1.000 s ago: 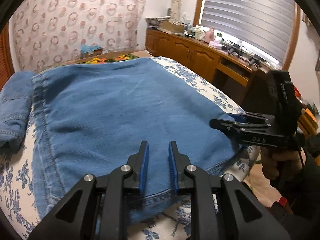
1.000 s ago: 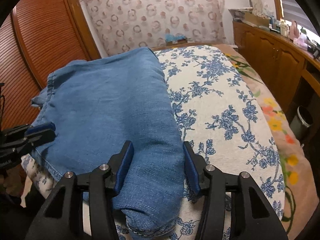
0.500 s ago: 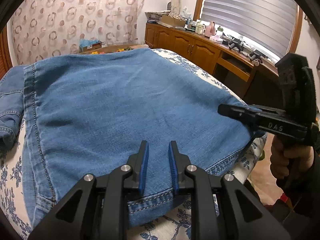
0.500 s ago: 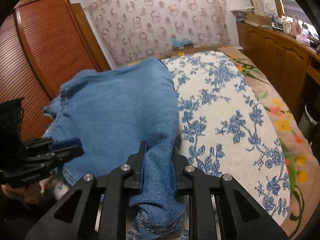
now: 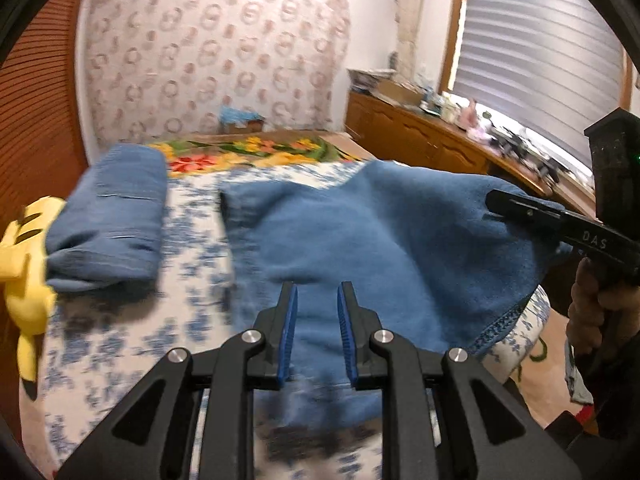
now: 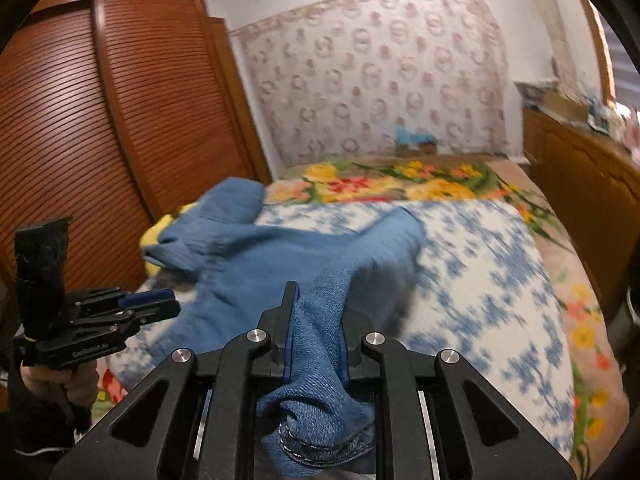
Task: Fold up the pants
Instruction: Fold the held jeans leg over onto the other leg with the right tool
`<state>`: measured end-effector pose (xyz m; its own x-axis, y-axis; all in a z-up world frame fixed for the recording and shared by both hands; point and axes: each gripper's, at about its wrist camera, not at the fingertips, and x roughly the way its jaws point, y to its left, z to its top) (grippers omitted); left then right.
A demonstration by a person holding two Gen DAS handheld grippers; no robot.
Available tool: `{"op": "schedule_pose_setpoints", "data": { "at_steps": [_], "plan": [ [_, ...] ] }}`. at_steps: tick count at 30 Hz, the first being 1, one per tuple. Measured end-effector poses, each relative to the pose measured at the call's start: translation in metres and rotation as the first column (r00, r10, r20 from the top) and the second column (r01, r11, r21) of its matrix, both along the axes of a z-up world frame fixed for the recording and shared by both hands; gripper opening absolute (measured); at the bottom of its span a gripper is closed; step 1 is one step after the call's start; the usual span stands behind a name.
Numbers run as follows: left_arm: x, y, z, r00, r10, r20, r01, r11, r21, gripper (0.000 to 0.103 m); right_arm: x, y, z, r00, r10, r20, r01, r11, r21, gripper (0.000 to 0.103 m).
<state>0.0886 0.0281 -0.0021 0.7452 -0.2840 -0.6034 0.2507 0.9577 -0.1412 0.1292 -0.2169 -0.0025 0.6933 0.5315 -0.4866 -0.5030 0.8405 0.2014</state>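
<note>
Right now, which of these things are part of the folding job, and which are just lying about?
Job: jeans, bunched in the closing right gripper; left gripper, jaws narrow, over the denim.

Lying about: folded jeans, yellow plush, flowered blanket, wardrobe, sideboard.

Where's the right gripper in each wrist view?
Left wrist: the right gripper enters from the right edge, clamped on the jeans.
Right wrist: it fills bottom centre, denim bunched between its pads.
Shared landmark: the flowered blanket at the bed's far end.

Floral-covered bed [image 6: 500, 280]: jeans [image 5: 360, 240], folded denim [image 5: 112, 220], yellow plush toy [image 5: 24, 264].
</note>
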Motion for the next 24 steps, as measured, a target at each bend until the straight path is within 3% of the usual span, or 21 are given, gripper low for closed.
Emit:
{"op": "schedule_pose_setpoints", "data": {
  "at_steps": [7, 16, 19, 24],
  "plan": [
    [-0.016, 0.044, -0.007, 0.997, 0.073, 0.0, -0.073, 0.997, -0.031, 0.019, -0.002, 0.078, 0.012, 0.987, 0.157, 0.027, -0.155, 0.987, -0.049, 0.013],
    [-0.03, 0.094, -0.006, 0.985, 0.174, 0.008, -0.174, 0.984, -0.045, 0.019, -0.023, 0.133, 0.026, 0.954, 0.297, 0.04, -0.295, 0.954, -0.054, 0.013],
    [-0.032, 0.104, -0.007, 0.979, 0.203, 0.009, -0.202, 0.978, -0.05, 0.019, -0.031, 0.15, 0.015, 0.939, 0.345, 0.008, -0.344, 0.937, -0.062, 0.013],
    [-0.034, 0.115, -0.012, 0.973, 0.233, 0.002, -0.232, 0.971, -0.049, 0.019, -0.036, 0.178, -0.033, 0.903, 0.409, -0.13, -0.421, 0.902, -0.091, 0.013]
  ]
}}
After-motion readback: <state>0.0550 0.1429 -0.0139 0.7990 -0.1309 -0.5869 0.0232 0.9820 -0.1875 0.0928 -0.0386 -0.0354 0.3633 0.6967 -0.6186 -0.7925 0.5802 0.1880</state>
